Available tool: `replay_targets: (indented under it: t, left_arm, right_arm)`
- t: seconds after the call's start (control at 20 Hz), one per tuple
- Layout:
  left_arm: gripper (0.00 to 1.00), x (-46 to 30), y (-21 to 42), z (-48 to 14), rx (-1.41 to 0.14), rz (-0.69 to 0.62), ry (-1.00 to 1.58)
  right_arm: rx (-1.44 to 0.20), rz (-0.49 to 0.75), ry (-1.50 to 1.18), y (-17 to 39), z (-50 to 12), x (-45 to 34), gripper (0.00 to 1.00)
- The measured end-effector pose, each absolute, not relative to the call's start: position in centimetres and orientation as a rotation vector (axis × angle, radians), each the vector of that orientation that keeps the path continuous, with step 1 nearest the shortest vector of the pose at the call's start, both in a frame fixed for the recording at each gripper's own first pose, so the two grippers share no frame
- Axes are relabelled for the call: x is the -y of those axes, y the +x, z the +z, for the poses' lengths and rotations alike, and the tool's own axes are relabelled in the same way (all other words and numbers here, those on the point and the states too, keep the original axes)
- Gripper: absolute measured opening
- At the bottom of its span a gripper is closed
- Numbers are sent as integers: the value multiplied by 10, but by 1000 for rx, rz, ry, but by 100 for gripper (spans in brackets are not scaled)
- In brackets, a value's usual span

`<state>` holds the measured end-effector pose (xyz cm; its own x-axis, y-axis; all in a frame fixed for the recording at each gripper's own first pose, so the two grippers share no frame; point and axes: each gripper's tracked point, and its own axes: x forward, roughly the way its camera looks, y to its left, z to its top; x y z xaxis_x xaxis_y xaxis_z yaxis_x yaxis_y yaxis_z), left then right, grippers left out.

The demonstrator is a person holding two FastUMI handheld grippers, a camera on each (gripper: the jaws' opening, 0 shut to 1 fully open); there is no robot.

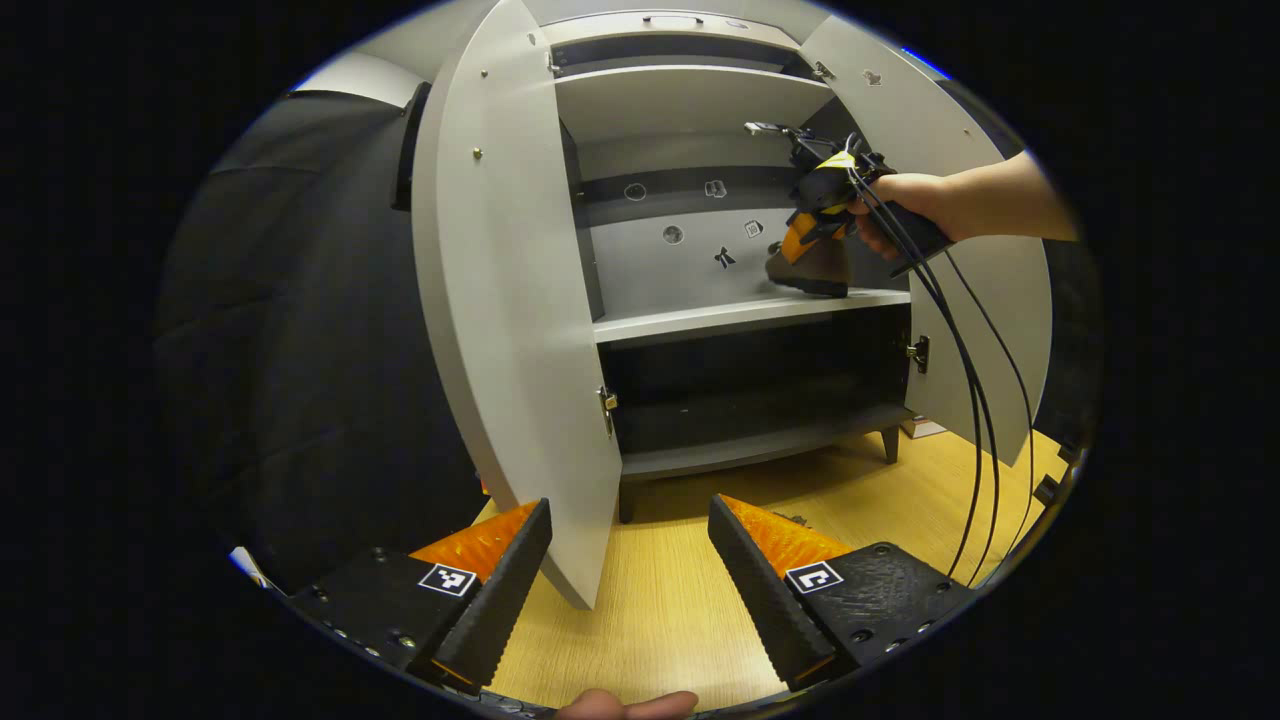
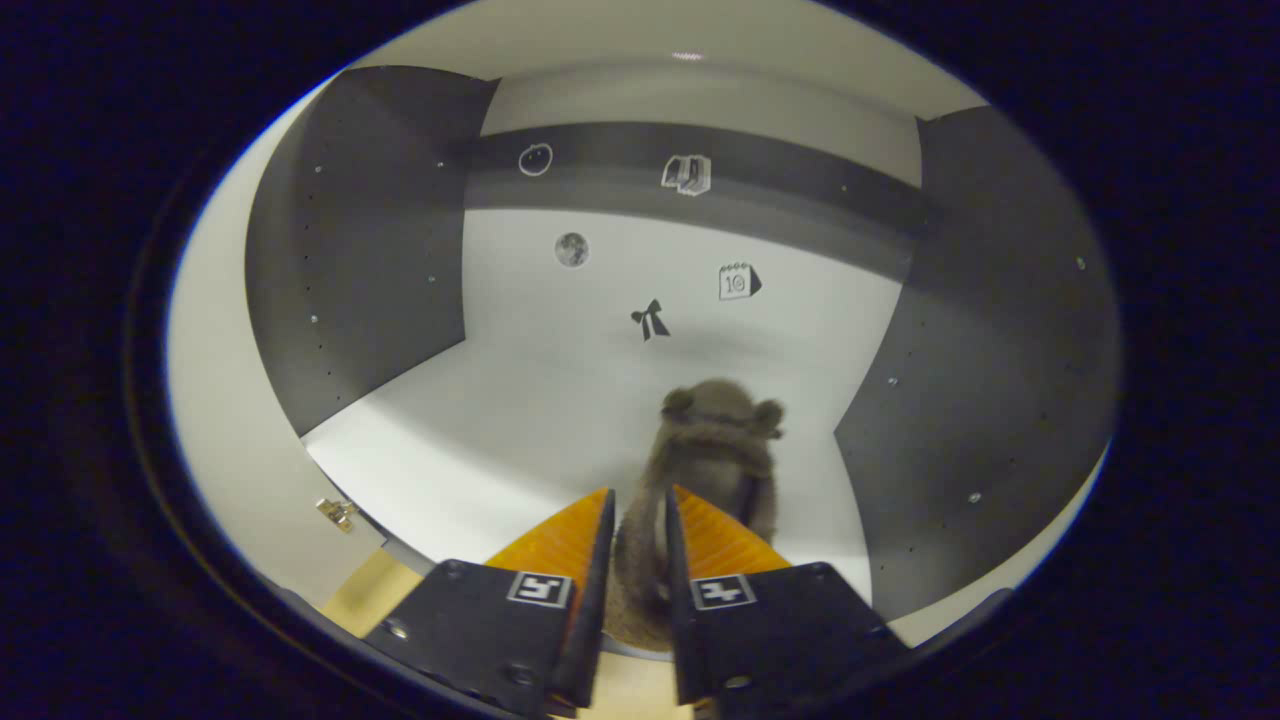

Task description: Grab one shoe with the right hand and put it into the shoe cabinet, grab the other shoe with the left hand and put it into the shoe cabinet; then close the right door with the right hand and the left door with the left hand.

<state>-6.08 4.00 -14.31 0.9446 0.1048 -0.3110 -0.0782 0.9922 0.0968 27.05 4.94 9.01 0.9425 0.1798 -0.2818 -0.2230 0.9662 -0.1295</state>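
Left gripper view: at lower centre the left gripper (image 1: 630,560) hangs with its fingers wide apart and nothing between them, and the left door (image 1: 500,300) stands open just ahead, so swinging forward could knock its edge. At right of centre the shoe (image 1: 810,268) sits on the middle shelf (image 1: 700,318) near its front lip. Right gripper view: at lower centre the right gripper (image 2: 636,540) pinches the shoe's (image 2: 715,450) heel; releasing there, I judge, could let it tip off the edge.
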Motion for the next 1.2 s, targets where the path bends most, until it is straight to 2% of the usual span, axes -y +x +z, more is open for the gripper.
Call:
replay_targets:
  t: [0.1,0.3,0.45,0.65,0.75,0.85,1.0,1.2]
  left_arm:
    - [96,-33,-57,-143,-317,71,89]
    - [96,-19,-52,-152,-332,31,98]
    - [96,-9,-51,-165,-358,3,97]
    - [96,7,-56,-202,-446,-39,68]
    - [96,19,-59,-223,-503,-65,41]
    - [97,29,-61,-246,-557,-81,12]
    - [97,47,-60,-281,-655,-92,-50]
    - [97,60,-46,-312,-725,-74,-97]
  right_arm:
    - [-222,184,-181,257,104,-45,78]
    - [-31,168,-152,202,150,-34,81]
    - [78,193,-116,138,164,-28,96]
    - [93,216,-158,60,133,-15,96]
    - [33,223,-156,27,95,-12,100]
    - [-55,233,-126,2,49,-11,97]
    - [-219,208,-71,-28,-13,-1,97]
    - [-285,182,-20,-38,-30,17,97]
